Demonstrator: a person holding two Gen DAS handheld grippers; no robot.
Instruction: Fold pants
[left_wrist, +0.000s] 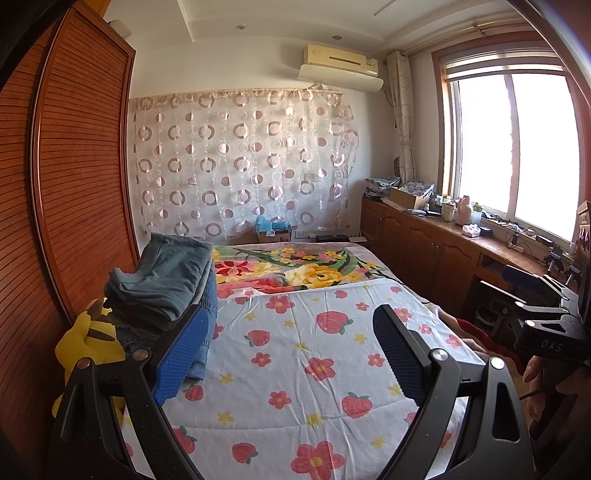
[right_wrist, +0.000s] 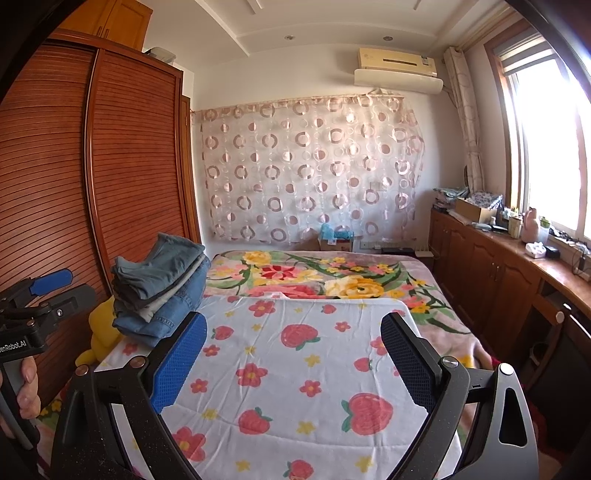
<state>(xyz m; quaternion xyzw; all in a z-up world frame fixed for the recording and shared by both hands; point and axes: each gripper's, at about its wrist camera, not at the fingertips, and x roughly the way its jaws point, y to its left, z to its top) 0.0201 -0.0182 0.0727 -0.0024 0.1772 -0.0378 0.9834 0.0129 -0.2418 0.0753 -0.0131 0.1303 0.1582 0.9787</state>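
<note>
A stack of folded pants, grey-blue on top and blue denim below, sits on the left side of the bed; it also shows in the right wrist view. My left gripper is open and empty above the strawberry-print sheet, just right of the stack. My right gripper is open and empty above the same sheet. The right gripper shows at the right edge of the left wrist view, and the left gripper at the left edge of the right wrist view.
A yellow plush toy lies beside the stack at the bed's left edge. A wooden wardrobe stands on the left. A floral blanket covers the far bed. A wooden cabinet with clutter runs along the window on the right.
</note>
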